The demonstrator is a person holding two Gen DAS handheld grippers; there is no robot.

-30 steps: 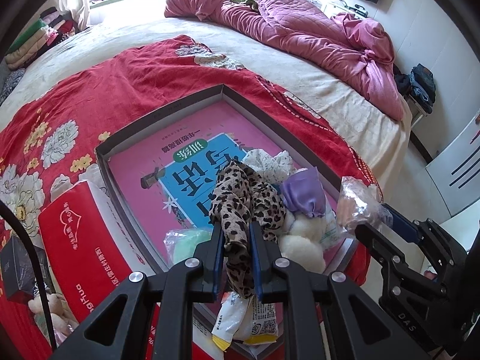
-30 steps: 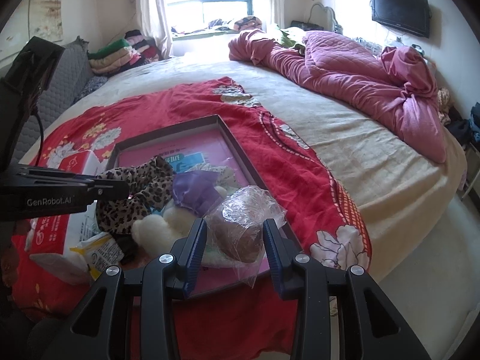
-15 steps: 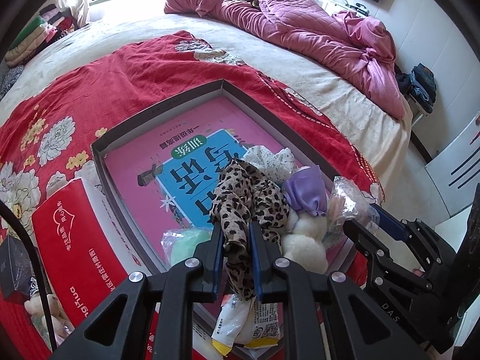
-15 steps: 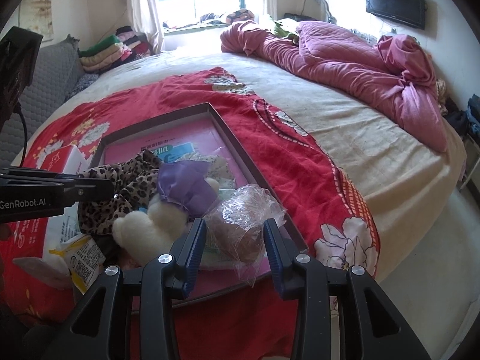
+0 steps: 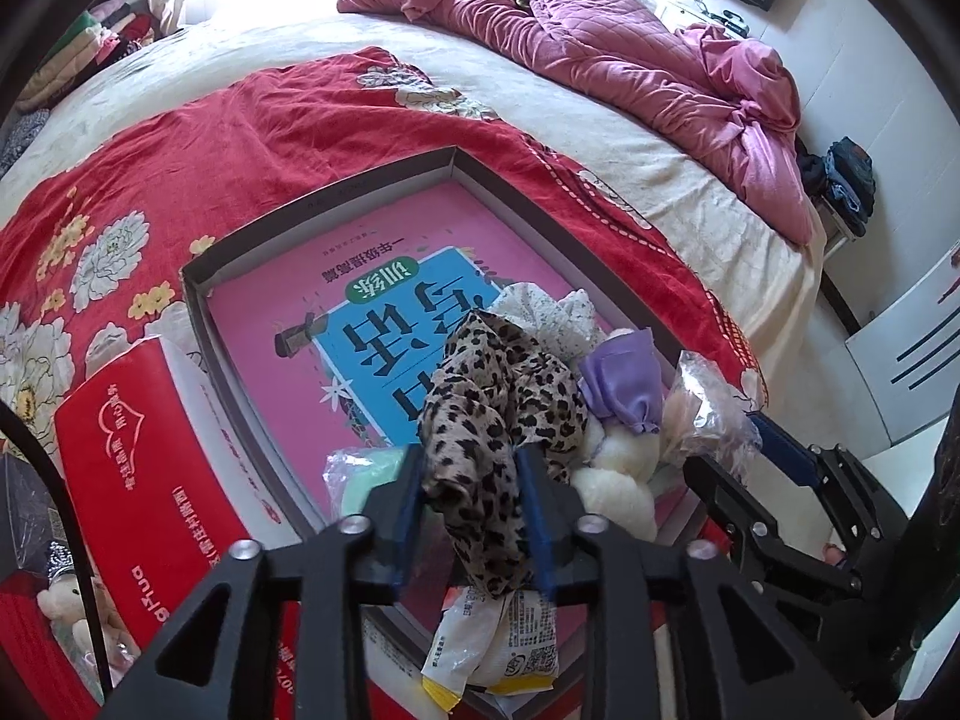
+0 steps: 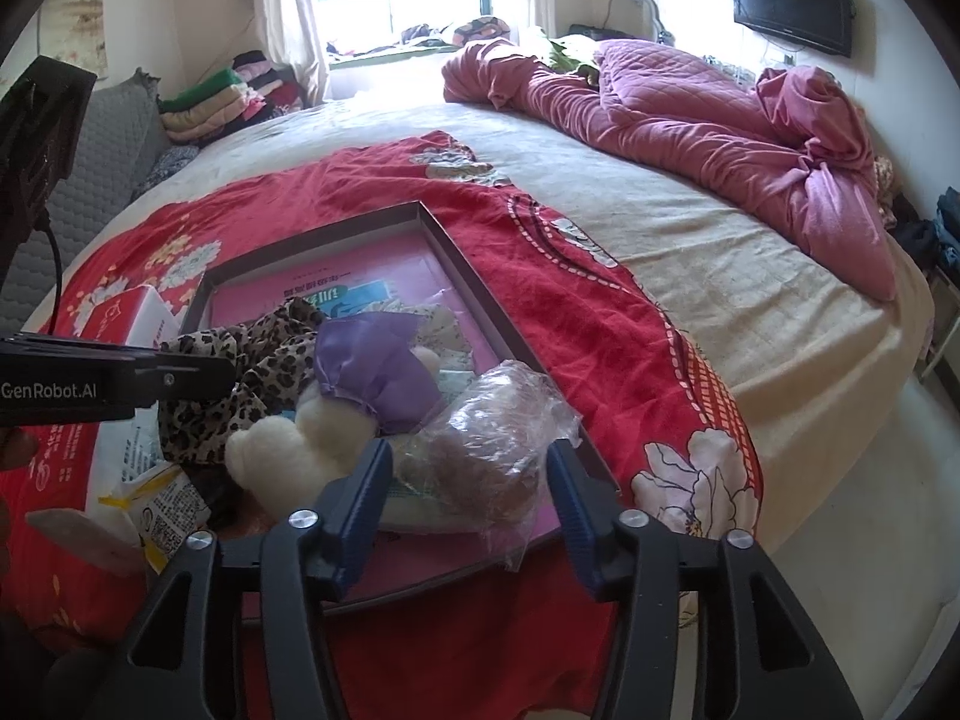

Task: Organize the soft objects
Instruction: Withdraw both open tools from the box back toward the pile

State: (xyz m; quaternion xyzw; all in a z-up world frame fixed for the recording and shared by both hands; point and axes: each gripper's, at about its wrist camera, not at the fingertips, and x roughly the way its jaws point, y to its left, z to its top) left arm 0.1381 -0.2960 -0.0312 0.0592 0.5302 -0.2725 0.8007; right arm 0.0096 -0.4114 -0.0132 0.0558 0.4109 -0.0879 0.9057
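Left tongs (image 5: 471,483), just opening, straddle the scarf (image 5: 498,414); right tongs (image 6: 468,480), just opening, flank the bag (image 6: 492,438).

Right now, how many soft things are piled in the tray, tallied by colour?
Leopard print: 1, scarf
Purple: 1, cloth
White: 1, plush
White speckled: 1, cloth
Green: 1, bagged item
Brown: 1, bagged item
Total: 6

Leopard scarf (image 5: 492,414) heaped in the tray (image 5: 312,204), one end draped w/ blue pads either side; purple cloth (image 6: 372,378) on a cream plush (image 6: 288,450) beside it, clear bag (image 6: 492,438) w/ brown stuff at the tray's right corner.
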